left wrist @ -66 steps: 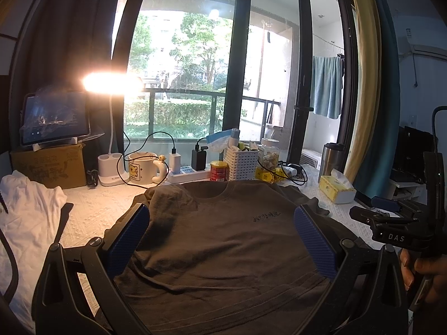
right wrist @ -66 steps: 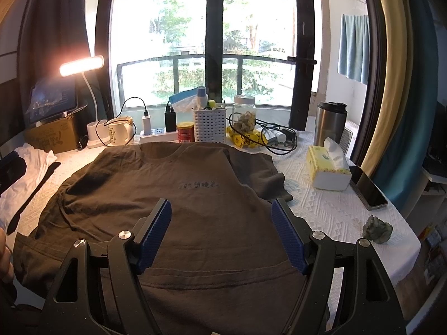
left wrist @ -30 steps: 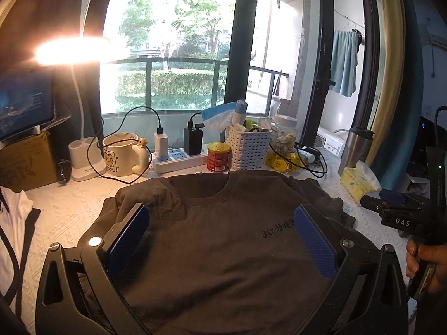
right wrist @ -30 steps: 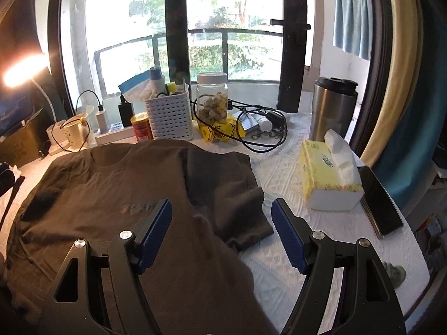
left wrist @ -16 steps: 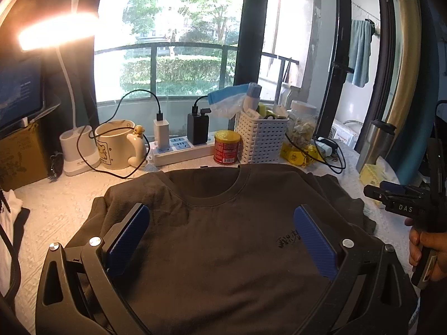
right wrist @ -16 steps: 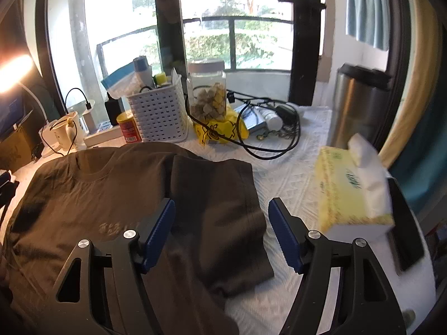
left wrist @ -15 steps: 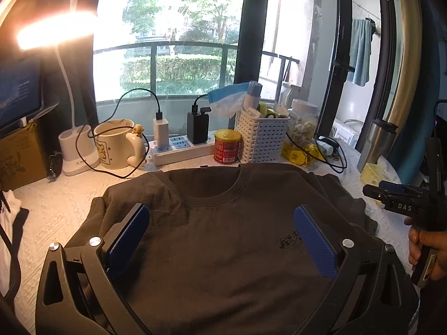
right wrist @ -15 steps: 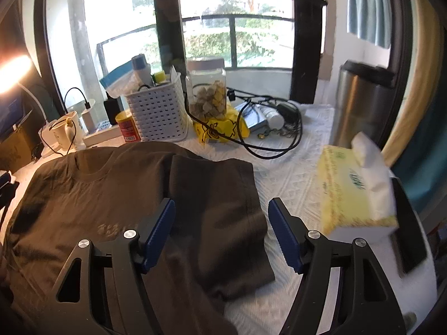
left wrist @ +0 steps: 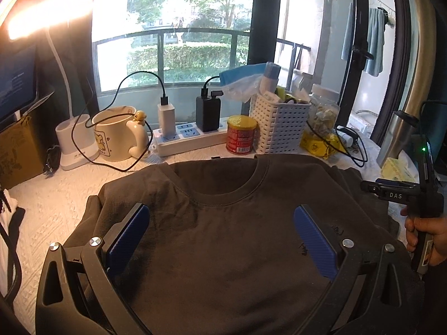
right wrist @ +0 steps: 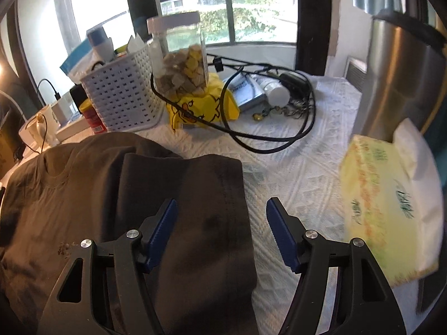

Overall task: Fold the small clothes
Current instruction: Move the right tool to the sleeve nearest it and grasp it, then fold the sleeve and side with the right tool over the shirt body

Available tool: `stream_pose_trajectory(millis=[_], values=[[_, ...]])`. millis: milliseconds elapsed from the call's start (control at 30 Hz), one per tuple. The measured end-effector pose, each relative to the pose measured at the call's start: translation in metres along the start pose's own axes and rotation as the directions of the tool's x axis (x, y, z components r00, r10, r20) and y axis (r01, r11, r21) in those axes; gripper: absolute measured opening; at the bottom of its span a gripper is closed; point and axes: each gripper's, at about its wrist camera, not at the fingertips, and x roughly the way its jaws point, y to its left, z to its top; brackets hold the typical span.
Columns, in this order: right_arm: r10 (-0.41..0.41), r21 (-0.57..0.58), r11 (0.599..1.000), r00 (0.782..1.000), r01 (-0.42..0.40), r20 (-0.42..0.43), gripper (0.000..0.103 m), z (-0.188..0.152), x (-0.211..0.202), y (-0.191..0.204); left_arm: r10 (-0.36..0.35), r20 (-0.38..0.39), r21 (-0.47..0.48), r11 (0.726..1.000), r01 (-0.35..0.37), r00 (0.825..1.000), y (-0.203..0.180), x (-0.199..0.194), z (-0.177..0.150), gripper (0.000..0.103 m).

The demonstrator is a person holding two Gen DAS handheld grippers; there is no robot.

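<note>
A dark brown T-shirt [left wrist: 223, 237] lies face up on the white patterned tablecloth [left wrist: 53, 206], neckline toward the window. My left gripper [left wrist: 220, 240] hangs open above the chest, just below the collar, nothing between its blue pads. In the right wrist view the shirt's right sleeve [right wrist: 195, 195] lies folded over the body. My right gripper [right wrist: 220, 231] hovers over the sleeve's outer edge, its jaws closing, the cloth's edge below the gap and the pads not pressing on it. The right gripper's body [left wrist: 419, 195] and the hand holding it show at the left wrist view's right edge.
Behind the collar stand a mug [left wrist: 114, 134], a power strip [left wrist: 190, 136], a red can [left wrist: 241, 135], a white basket [left wrist: 279, 125] and a jar [right wrist: 181, 55]. A tissue box [right wrist: 388, 209] and steel flask [right wrist: 402, 83] sit right of the sleeve. Black cables [right wrist: 268, 134] lie nearby.
Both grippers moved forward and lower toward the shirt's top. The right one swung to the folded sleeve's edge and its jaws narrowed. The left one came closer to the collar.
</note>
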Motion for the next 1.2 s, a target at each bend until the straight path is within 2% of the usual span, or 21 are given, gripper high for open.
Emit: stream_pose_trajectory(millis=[33,100,167,200,233,667,700,933,1200], values=[[0.003,-0.003,1.000,1.000,-0.003,-0.013,0.056,-0.001,0.004,0.001,0.000,-0.002,-0.001,1.000,0.000,1.000,0.000,0.001,0.000,0.102],[-0.001,-0.016,1.000,1.000,0.001,-0.015,0.052,-0.003,0.007,0.003,-0.001,-0.007,-0.001,1.000,0.001,1.000,0.000,0.003,0.000,0.102],[0.007,-0.028,1.000,1.000,-0.008,-0.017,0.028,-0.004,0.006,0.005,-0.003,-0.011,0.002,1.000,0.003,1.000,-0.002,0.004,0.000,0.102],[0.006,-0.027,1.000,1.000,-0.006,-0.015,0.022,-0.004,0.006,0.005,-0.006,-0.012,0.002,1.000,0.006,1.000,-0.002,0.004,0.000,0.102],[0.013,-0.027,1.000,1.000,-0.013,-0.016,0.011,-0.004,0.005,0.004,-0.009,-0.014,0.002,1.000,0.009,1.000,-0.002,0.004,0.000,0.102],[-0.062,0.017,0.998,0.989,0.060,0.134,0.008,0.004,-0.062,-0.005,-0.041,0.038,-0.020,0.999,0.041,0.998,0.006,-0.021,0.000,0.102],[-0.063,0.013,0.998,0.988,0.061,0.142,0.008,0.005,-0.067,-0.002,-0.047,0.024,-0.013,0.999,0.047,0.999,0.008,-0.024,0.000,0.102],[-0.052,-0.038,0.997,0.979,0.060,0.197,0.008,0.007,-0.100,0.036,-0.072,0.074,-0.045,0.996,0.075,0.995,0.025,-0.048,0.000,0.102],[-0.018,-0.099,0.994,0.983,0.036,0.181,0.008,0.000,-0.099,0.092,-0.073,0.105,-0.076,0.994,0.081,0.992,0.057,-0.071,-0.009,0.102]])
